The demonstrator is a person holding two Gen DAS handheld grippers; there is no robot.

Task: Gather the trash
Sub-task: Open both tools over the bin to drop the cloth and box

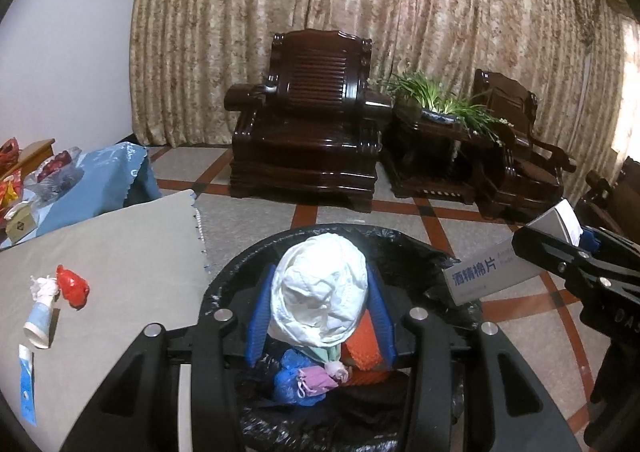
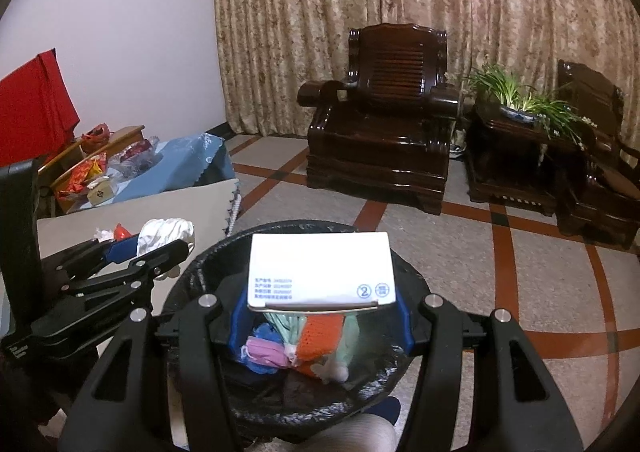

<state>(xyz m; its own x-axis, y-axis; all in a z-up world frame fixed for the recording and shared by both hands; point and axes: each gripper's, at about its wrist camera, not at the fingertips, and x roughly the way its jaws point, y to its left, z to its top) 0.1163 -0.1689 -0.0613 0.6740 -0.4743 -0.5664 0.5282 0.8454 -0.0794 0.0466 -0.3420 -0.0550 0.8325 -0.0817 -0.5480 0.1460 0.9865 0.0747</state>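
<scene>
Two hand-held grippers hang over a black-lined trash bin [image 1: 240, 284], each carrying a piece of rubbish. The left hand-held gripper [image 1: 320, 316] is closed about halfway on a crumpled white wad [image 1: 320, 288], pinched between its blue pads directly above the bin's mouth. The right hand-held gripper [image 2: 320, 312], likewise about half closed, clamps a white cardboard box [image 2: 320, 268] across its short side, so the box's long axis runs side to side between the pads, over the far half of the bin. In the left wrist view the same box juts in from the right, above the bin's right rim. Both loads sit straight above the opening, so the coming release looks to turn on little more than parting the pads; the wad appears nearer the bin's centre. Inside the bin lie an orange mesh piece [image 2: 320, 336], pink [image 2: 264, 352] and blue scraps. Left of the bin, on the grey-clothed table [image 1: 120, 244], more rubbish waits: a red wrapper [image 1: 72, 286], a paper cup [image 1: 40, 320] and a blue tube [image 1: 27, 388]. Beyond the bin stand a dark wooden armchair [image 1: 308, 124] and a potted plant [image 1: 436, 100].
</scene>
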